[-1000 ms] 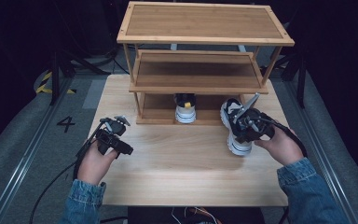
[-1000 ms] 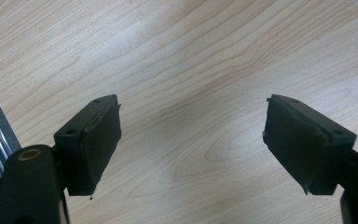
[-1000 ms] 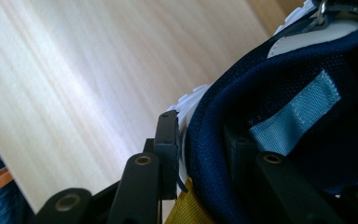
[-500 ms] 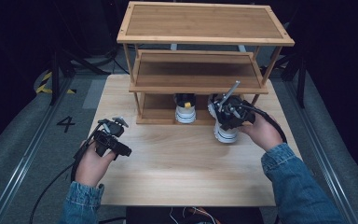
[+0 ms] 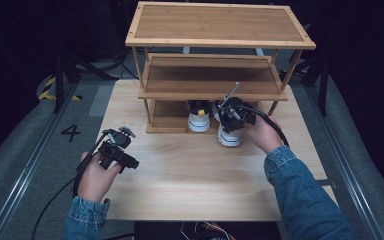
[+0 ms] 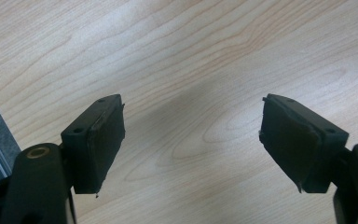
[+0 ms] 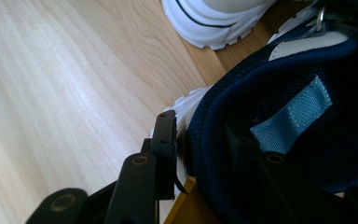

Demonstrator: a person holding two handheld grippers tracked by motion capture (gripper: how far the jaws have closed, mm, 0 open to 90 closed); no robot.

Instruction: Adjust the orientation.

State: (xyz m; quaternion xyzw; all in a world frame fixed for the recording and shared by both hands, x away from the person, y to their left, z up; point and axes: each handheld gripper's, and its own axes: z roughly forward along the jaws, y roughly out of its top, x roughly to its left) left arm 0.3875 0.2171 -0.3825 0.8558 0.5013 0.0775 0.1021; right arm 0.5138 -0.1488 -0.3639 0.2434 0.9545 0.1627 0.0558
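My right gripper is shut on a white and navy sneaker, which stands at the front edge of the wooden shelf unit's bottom board. In the right gripper view one jaw sits outside the heel and the other inside the navy collar of that sneaker. A second white sneaker stands just left of it on the bottom board, its sole close by. My left gripper hovers over the table's left part; its jaws have just been closing slightly, still wide apart with nothing between them.
The three-tier wooden shelf takes up the back of the light wood table. Its middle and top boards are bare. Cables trail from both grippers. A grey floor with a painted "4" lies left of the table.
The right hand has carried the sneaker leftward and toward the shelf, ending right beside the other sneaker. The left hand has stayed in place.
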